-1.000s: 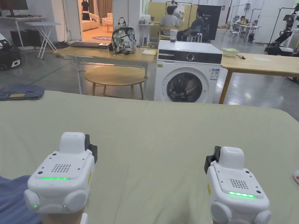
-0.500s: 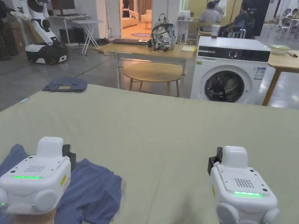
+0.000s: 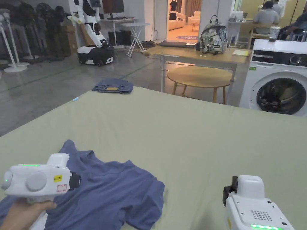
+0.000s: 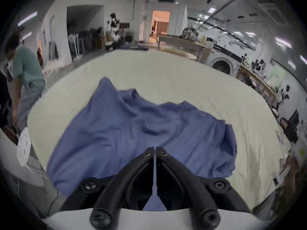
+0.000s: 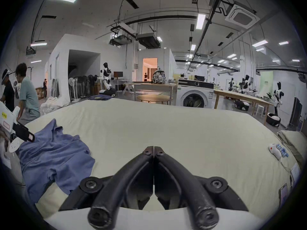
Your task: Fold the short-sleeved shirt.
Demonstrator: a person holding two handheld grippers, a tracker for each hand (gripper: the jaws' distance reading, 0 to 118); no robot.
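Left gripper view: shirt point(image 4: 132, 134) beneath (seemingly untouched) closed jaws.

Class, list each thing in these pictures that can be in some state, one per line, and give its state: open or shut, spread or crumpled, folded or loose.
Blue shirt: crumpled, unfolded, lying on the green cover.
Left gripper: shut, empty, above the shirt.
Right gripper: shut, empty, over the bare cover.
Washing machine: door shut.
Jeans: folded, at the cover's far edge.
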